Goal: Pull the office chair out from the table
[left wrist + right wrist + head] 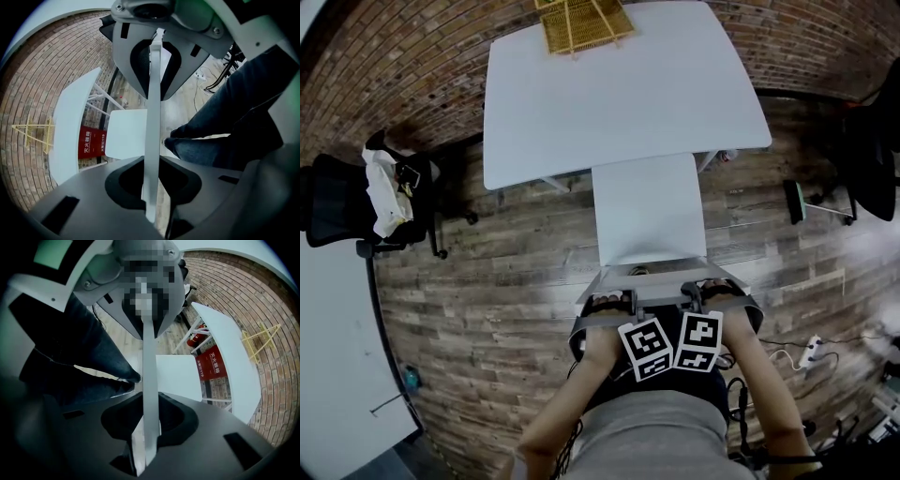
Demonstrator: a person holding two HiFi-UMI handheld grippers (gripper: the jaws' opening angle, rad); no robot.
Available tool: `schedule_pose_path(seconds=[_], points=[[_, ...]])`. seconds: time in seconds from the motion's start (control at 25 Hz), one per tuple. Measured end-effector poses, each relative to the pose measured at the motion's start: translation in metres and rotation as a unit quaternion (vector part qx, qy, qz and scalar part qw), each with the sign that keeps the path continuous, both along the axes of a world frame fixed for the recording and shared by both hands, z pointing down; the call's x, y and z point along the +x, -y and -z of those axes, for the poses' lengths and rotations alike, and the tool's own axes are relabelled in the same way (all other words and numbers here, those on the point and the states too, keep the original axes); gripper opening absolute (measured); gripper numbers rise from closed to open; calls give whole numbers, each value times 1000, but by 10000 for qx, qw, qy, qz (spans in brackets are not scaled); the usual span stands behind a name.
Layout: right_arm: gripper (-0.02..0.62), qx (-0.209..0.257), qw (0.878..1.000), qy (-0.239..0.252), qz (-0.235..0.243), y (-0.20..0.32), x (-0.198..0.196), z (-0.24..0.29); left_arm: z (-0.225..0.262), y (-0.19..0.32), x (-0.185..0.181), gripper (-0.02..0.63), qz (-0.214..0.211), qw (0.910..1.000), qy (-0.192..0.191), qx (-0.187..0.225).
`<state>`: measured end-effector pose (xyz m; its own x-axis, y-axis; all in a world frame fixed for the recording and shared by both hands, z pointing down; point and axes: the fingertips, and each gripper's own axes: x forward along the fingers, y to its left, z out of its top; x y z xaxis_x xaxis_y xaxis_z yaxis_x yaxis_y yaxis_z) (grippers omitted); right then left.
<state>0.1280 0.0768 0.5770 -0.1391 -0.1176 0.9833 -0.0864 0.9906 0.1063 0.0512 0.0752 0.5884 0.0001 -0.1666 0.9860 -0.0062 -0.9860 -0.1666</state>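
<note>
A white chair (pixel 649 211) stands on the wooden floor, its seat partly tucked under the white table (pixel 619 89). The thin top edge of its backrest (pixel 656 271) lies nearest me. My left gripper (pixel 614 302) and right gripper (pixel 712 291) point straight down, side by side, each shut on that edge. In the left gripper view the white backrest edge (pixel 153 117) runs between the jaws of the left gripper (pixel 152 129), with the seat (pixel 126 133) beyond. The right gripper (pixel 150 373) clamps the same edge (pixel 150 352) in its own view.
A woven basket (pixel 581 23) sits at the table's far end. A black office chair with a white cloth (pixel 356 197) stands left, another black chair (pixel 872 159) right. A power strip with cables (pixel 811 352) lies on the floor. My legs (pixel 220 126) are close behind the backrest.
</note>
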Motion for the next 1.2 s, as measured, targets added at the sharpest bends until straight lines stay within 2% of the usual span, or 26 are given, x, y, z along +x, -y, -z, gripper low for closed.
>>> schedule_pose_path(seconds=[0.56,1.08,1.2], points=[[83,-61,9991,110,403,-62,7,0,0,-65,7,84,352,9994,46,29],[83,-215,9984,124,517,-104,5,2,1,-108,5,84,415,9991,54,-78],[82,-232,9984,150,498,-107,7,1,0,-111,7,84,450,9989,-51,-69]])
